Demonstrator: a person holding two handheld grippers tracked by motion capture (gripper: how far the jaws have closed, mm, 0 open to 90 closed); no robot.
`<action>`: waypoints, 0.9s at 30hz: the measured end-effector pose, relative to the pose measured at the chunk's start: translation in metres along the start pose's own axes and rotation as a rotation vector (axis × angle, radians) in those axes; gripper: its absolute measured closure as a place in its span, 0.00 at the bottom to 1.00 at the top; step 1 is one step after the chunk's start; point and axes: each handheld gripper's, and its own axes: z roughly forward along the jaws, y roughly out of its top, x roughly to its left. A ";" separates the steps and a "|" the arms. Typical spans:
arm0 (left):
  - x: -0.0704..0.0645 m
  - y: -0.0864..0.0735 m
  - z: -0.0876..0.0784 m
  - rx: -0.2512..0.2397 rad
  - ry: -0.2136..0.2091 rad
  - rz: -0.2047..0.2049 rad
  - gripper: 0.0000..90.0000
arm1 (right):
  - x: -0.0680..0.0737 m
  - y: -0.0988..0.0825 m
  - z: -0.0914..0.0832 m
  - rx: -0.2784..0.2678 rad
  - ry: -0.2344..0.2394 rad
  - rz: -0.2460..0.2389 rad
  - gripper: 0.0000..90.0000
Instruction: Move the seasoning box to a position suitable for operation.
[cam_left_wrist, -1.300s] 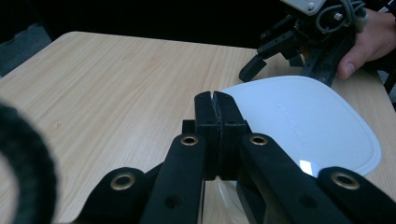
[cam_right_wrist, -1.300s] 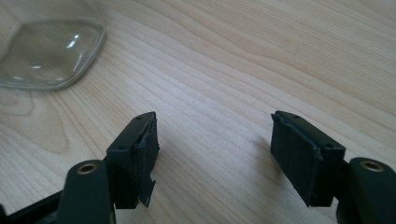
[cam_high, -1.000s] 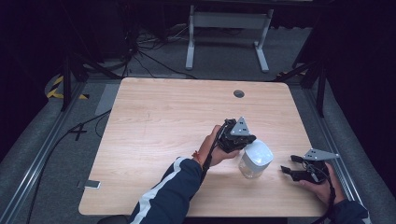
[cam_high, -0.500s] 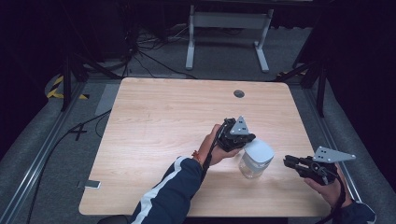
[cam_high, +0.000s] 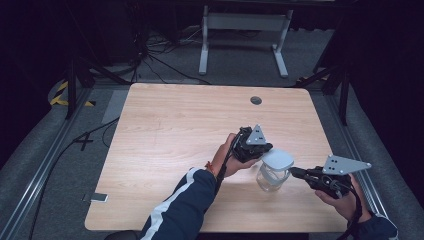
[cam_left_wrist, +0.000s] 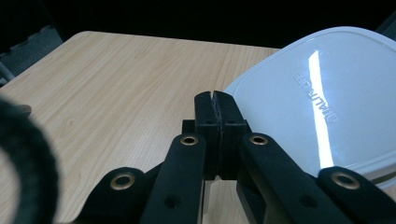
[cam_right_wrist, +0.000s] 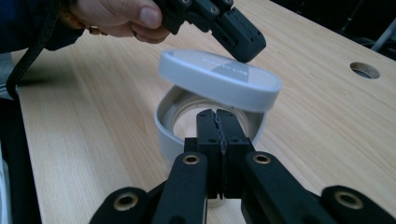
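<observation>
A clear round container (cam_high: 269, 180) is seen standing on the wooden table (cam_high: 165, 135), toward its right near edge, with a white lid (cam_right_wrist: 218, 79) resting tilted on its rim — partly seated, one side raised. The left gripper (cam_right_wrist: 233, 35), jaws pressed together on nothing, is held just above the lid's far edge, seemingly to press it down or nudge it. The right gripper (cam_high: 296, 173), likewise clenched and empty, is pointed at the container's side, probably to brace it.

table (cam_high: 165, 130): light wood top with rounded corners, showing a round cable hole (cam_high: 256, 100) near the far edge
sitting on it: clear jar (cam_high: 270, 180), white lid (cam_high: 276, 160) sitting tilted on top
</observation>
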 end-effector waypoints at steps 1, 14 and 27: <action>0.000 0.000 0.000 0.001 0.000 -0.005 1.00 | 0.000 0.002 0.001 -0.001 0.000 -0.002 1.00; 0.002 -0.004 -0.001 0.030 0.009 -0.007 1.00 | 0.003 0.021 0.008 -0.023 -0.012 -0.026 1.00; 0.007 -0.018 -0.020 0.068 0.043 0.003 0.98 | -0.004 0.024 0.010 -0.037 -0.031 -0.022 1.00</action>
